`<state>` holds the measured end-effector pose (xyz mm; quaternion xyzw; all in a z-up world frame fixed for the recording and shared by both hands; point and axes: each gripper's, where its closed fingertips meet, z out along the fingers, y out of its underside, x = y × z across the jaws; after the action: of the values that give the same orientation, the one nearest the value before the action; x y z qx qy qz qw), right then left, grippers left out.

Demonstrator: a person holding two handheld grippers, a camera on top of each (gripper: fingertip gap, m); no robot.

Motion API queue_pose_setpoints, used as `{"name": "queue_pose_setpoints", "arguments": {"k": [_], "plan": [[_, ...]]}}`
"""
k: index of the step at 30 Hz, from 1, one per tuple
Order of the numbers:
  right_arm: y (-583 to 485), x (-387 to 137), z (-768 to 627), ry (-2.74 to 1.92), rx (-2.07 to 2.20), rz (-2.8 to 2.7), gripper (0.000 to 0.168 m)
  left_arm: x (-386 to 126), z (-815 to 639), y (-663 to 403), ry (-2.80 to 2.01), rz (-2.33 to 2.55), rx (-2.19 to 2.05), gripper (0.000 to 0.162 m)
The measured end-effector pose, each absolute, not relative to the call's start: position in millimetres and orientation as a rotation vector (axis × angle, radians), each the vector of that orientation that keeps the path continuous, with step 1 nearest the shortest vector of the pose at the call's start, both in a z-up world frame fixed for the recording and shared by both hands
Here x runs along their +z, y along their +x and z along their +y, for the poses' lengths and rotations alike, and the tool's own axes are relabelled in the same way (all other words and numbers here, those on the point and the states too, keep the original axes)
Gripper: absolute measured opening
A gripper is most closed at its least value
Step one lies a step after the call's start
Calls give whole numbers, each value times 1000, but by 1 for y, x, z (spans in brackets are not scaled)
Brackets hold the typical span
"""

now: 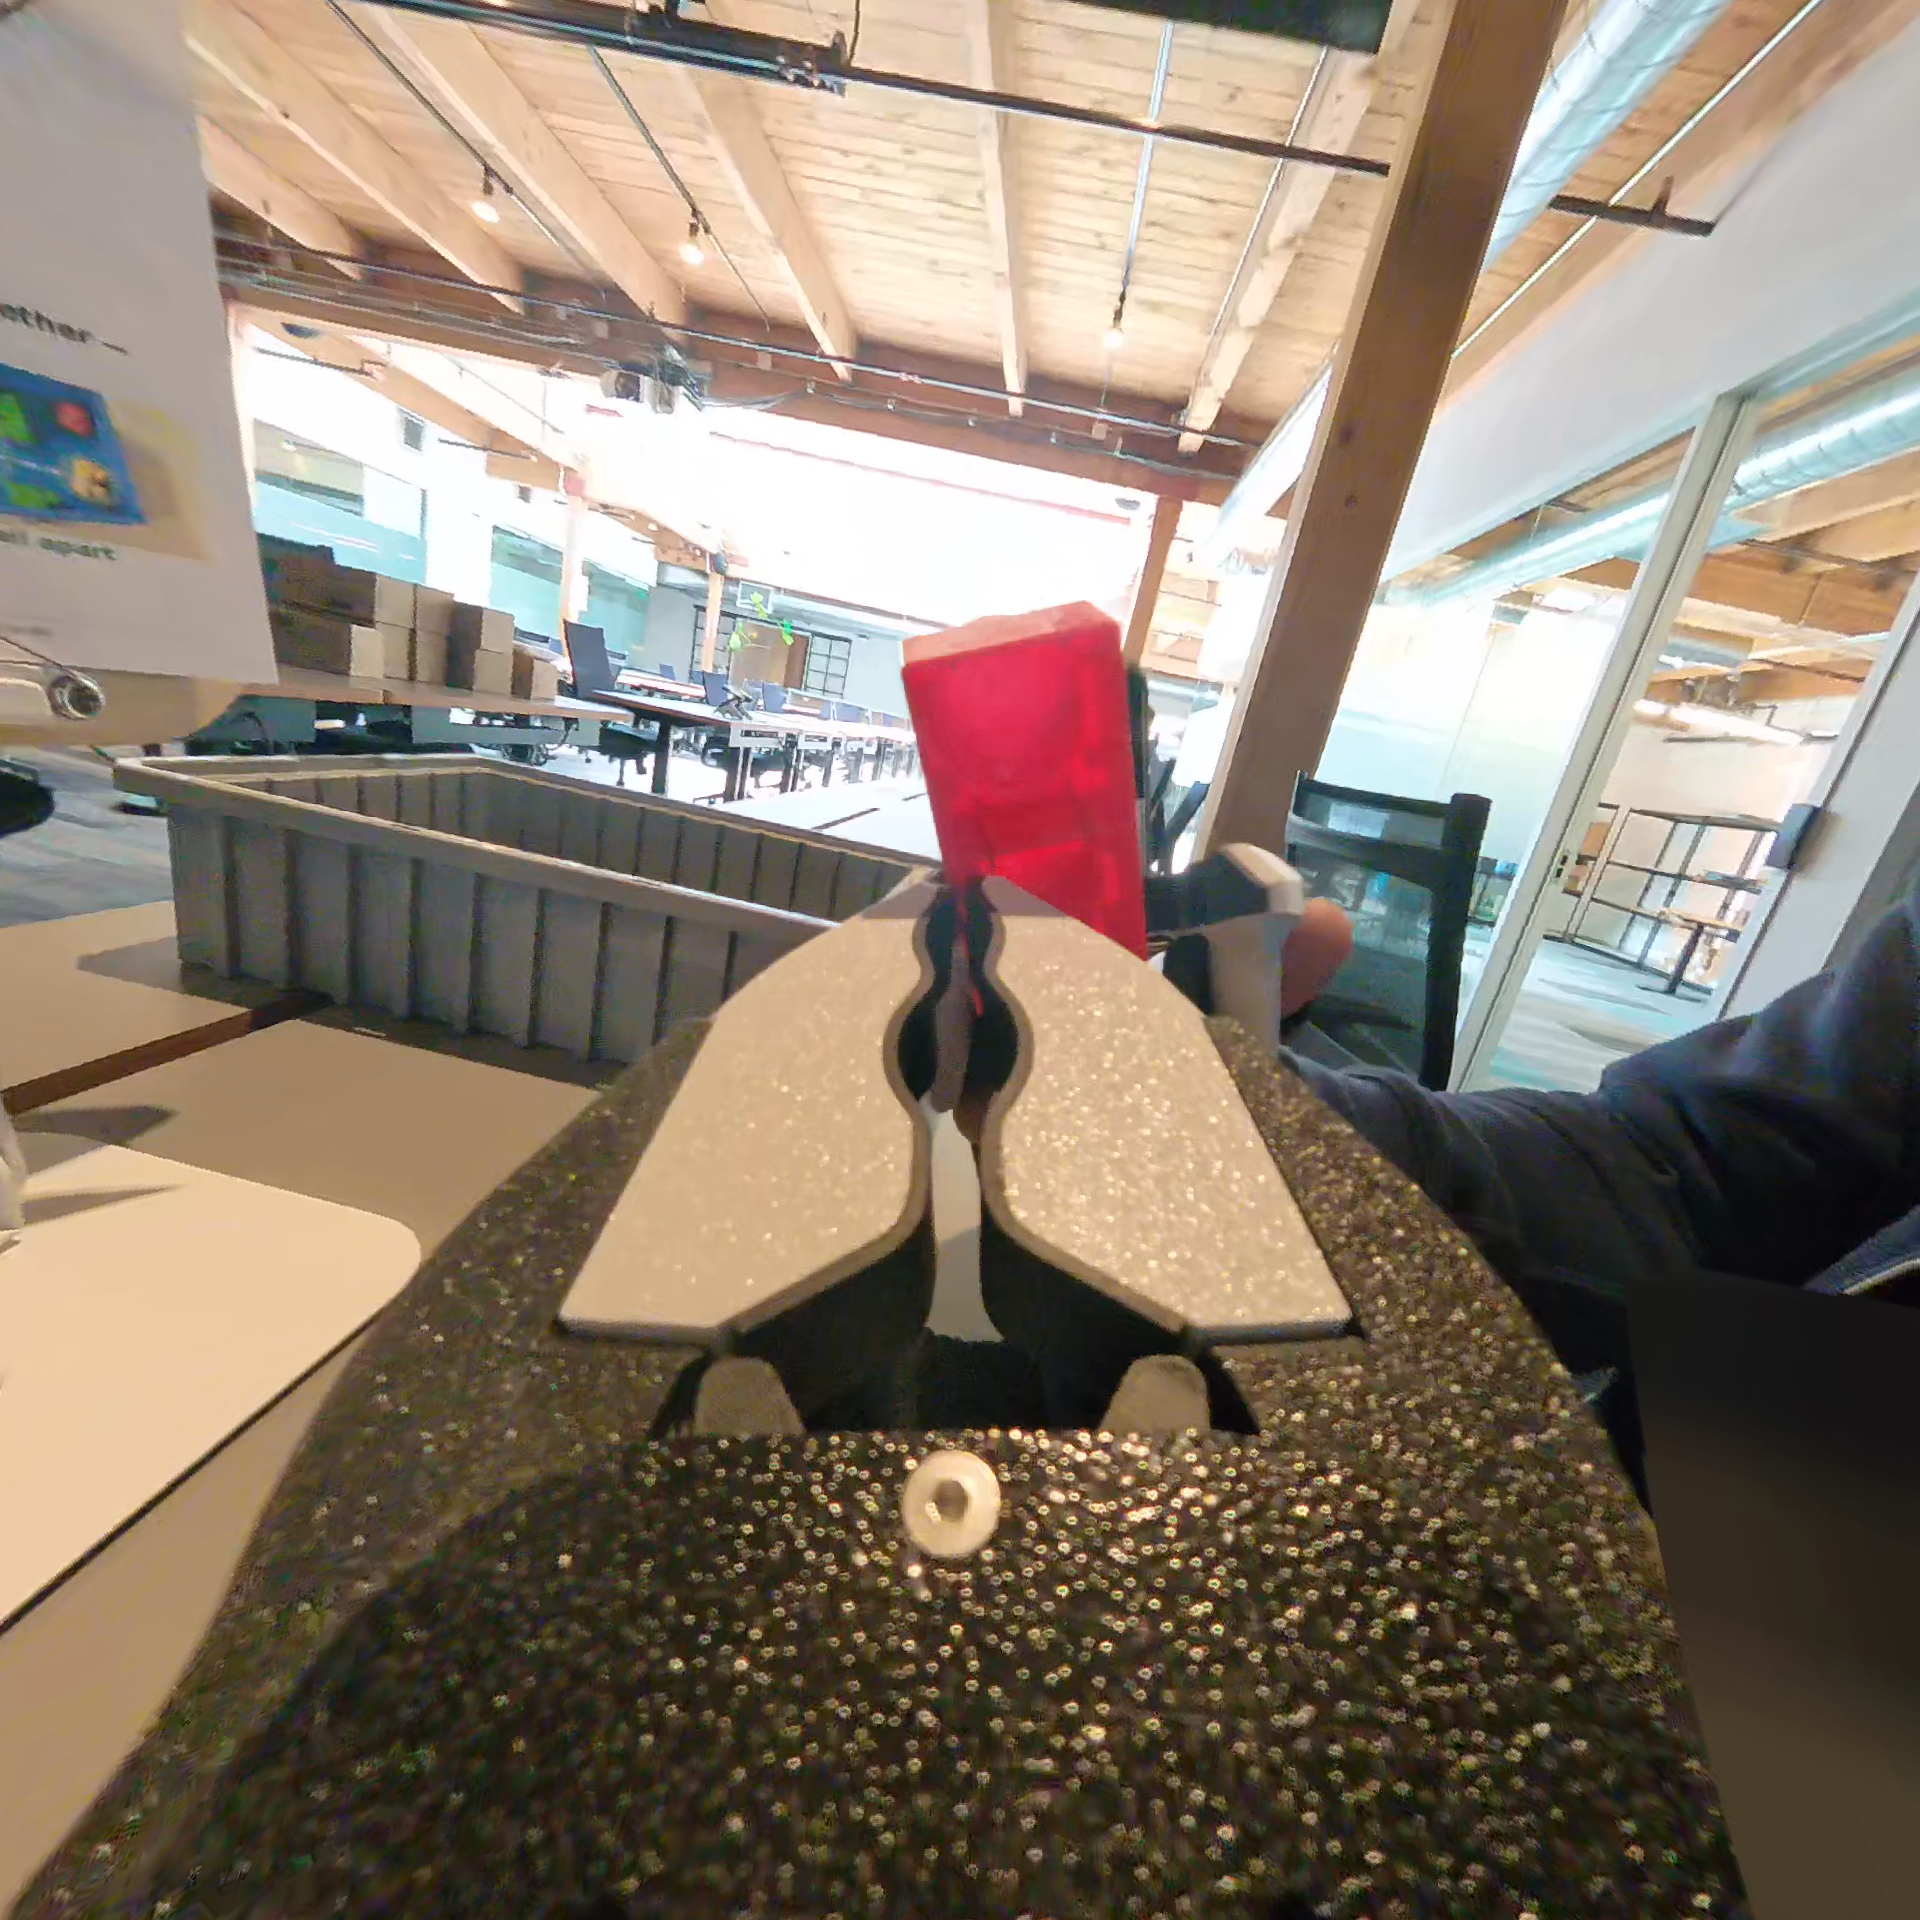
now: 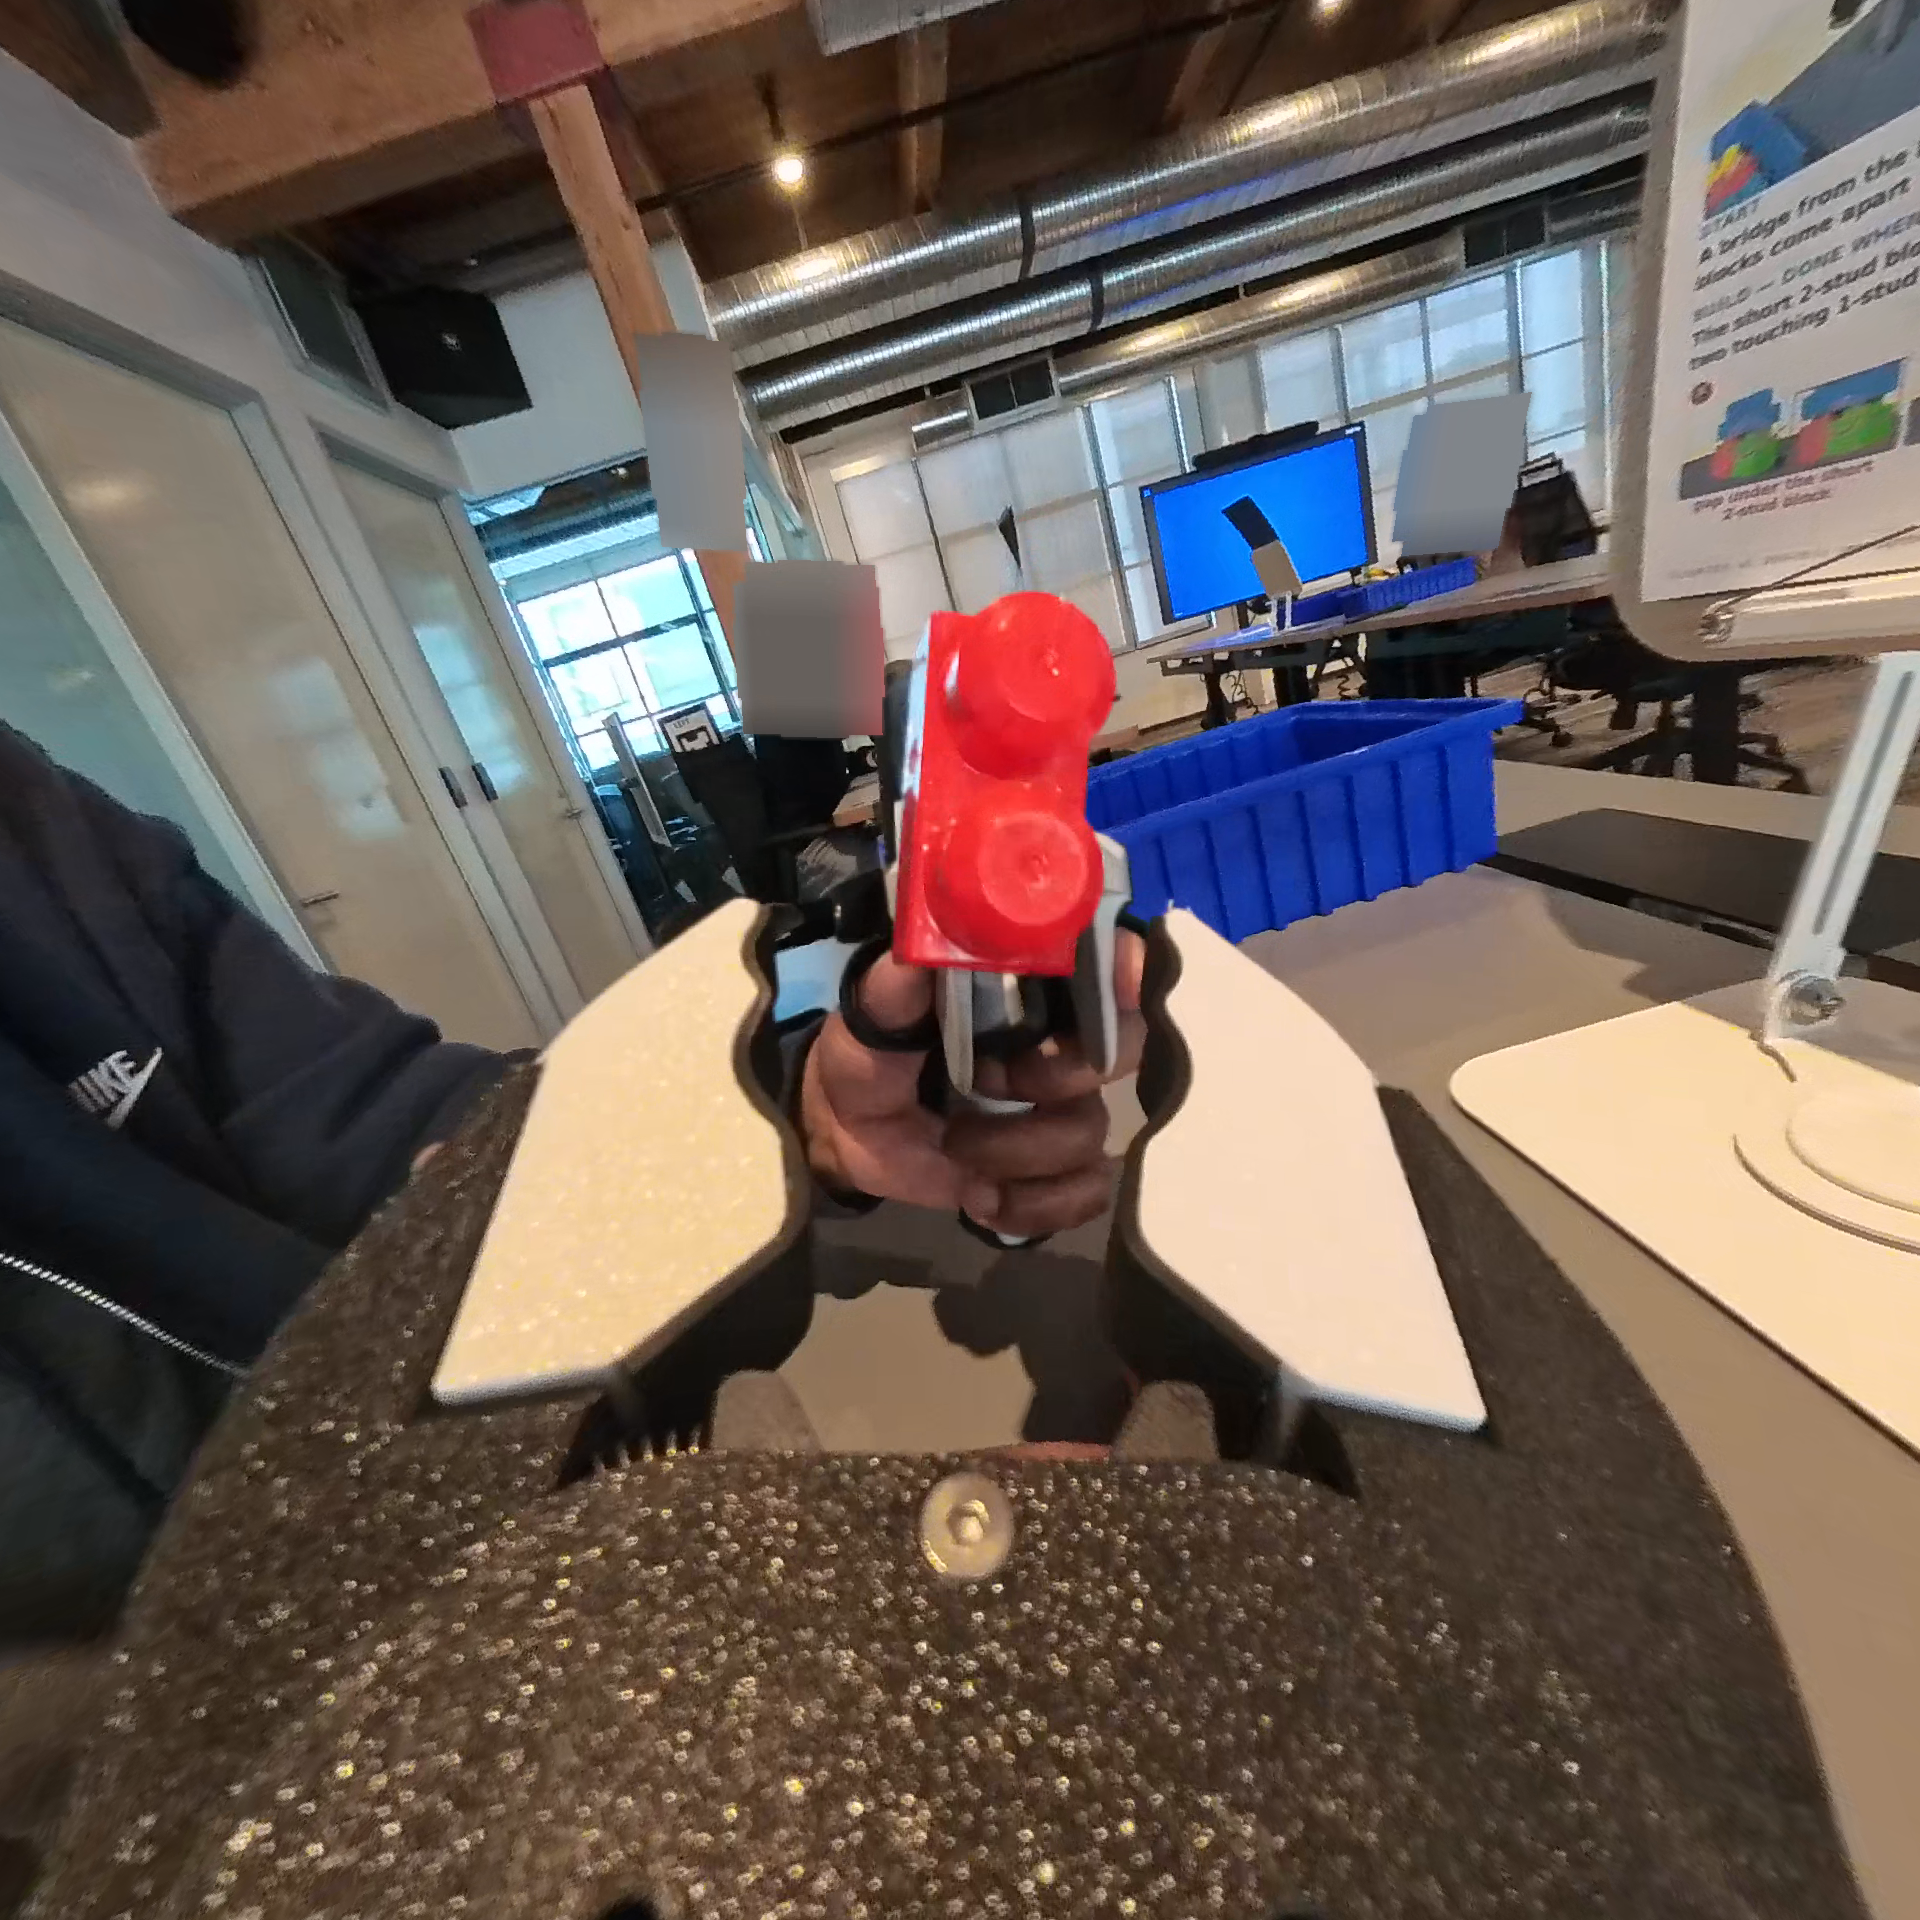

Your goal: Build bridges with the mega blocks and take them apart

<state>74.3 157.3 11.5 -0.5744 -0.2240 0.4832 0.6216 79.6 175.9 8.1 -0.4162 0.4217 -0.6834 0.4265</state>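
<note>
Red block (image 2: 997, 800): glossy, slightly translucent plastic, smooth studs. Left gripper (image 1: 961, 914): matt grey fingers (image 1: 790, 1122) with fine speckled grain; body rough, black, glittery. Right gripper (image 2: 956, 966): same grainy finish. Blue bin (image 2: 1309, 810), behind block: ribbed plastic, satin. Table (image 2: 1455, 997) beneath the bin: smooth, matt grey. Ceiling beams (image 1: 997, 208), above block: bare wood. Sleeve (image 1: 1662, 1164), right of block: dark cloth.

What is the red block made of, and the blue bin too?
The red block looks like glossy plastic: light glows through its walls and its two round studs shine. The left claw grips it. The blue bin looks like stiffer, duller molded plastic, judging by its ribbed sides. Neither can be told for certain from looks alone.
</note>
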Motion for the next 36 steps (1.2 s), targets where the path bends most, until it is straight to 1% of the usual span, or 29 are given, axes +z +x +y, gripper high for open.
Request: {"name": "queue_pose_setpoints", "arguments": {"k": [2, 5, 10, 15, 20, 22, 24, 27, 30, 34, 36], "plan": [[72, 11, 157, -1315, 1129, -509, 66, 2, 175, 83, -1056, 1073, -1687, 2], [70, 6, 160, -1330, 1149, -491, 59, -3, 174, 84, -1071, 1082, -1671, 2], [71, -5, 167, -1373, 1154, -462, 37, -8, 175, 83, -1088, 1103, -1604, 2], [72, -11, 170, -1411, 1119, -465, 35, -14, 181, 84, -1136, 1099, -1546, 4], [79, -8, 170, -1411, 1065, -475, 34, -7, 198, 72, -1175, 1042, -1584, 31], [83, -10, 171, -1448, 1000, -495, 35, 2, 202, 58, -1140, 1042, -1627, 39], [84, -18, 173, -1513, 880, -565, 34, 8, 198, 46, -1082, 1105, -1622, 45], [79, -34, 171, -1605, 653, -731, 35, 0, 187, 41, -1052, 1276, -1514, 51], [69, -44, 167, -1637, 575, -839, 35, -13, 171, 45, -1027, 1429, -1438, 53], [58, -54, 162, -1661, 541, -933, 35, -26, 166, 53, -1032, 1515, -1337, 56], [54, -59, 160, -1669, 518, -978, 35, -36, 162, 52, -1030, 1582, -1287, 52]]}}
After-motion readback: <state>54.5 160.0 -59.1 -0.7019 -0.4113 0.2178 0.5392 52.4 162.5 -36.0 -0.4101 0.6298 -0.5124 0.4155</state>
